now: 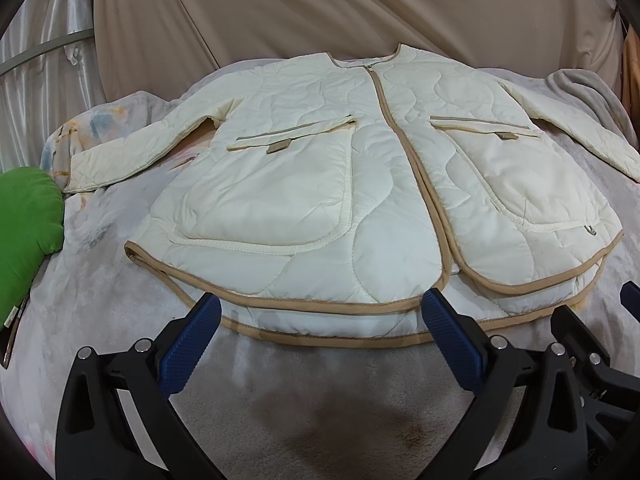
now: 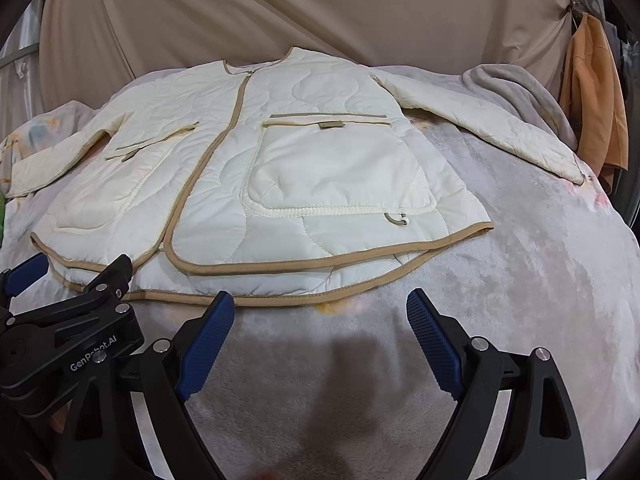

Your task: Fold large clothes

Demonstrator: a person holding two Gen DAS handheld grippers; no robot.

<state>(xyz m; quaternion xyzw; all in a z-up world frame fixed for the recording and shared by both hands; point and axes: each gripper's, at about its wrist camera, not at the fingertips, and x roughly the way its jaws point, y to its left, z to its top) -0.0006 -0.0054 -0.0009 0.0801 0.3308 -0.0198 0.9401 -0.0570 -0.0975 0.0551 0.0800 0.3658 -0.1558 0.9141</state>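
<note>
Jacket [image 1: 360,168], cream and quilted with tan binding, lies face up and spread flat on the grey blanket [image 1: 320,400] in front of you, collar at the far side and hem nearest your tools. Its front is zipped at the neck and parts toward the hem, so the two rounded front panels lie a little apart over the back panel, whose bound edge shows below them. Both sleeves stretch out sideways: one toward the green cushion [image 1: 28,224] on your left, the other toward the grey throw [image 2: 516,92] bunched at the far right. Each front panel carries a large patch pocket with a tan tab at its top.

Your left gripper [image 1: 320,312] hovers at the hem with its jaws spread wide and nothing between them; the blue fingertips [image 1: 208,312] overlap the tan edge in that camera, but you cannot tell whether they touch it. Your right gripper [image 2: 320,310] is likewise spread wide and empty, just short of the hem on its right half, over bare blanket.

An orange cloth [image 2: 596,104] hangs at the far right against the beige backdrop [image 2: 320,12].
</note>
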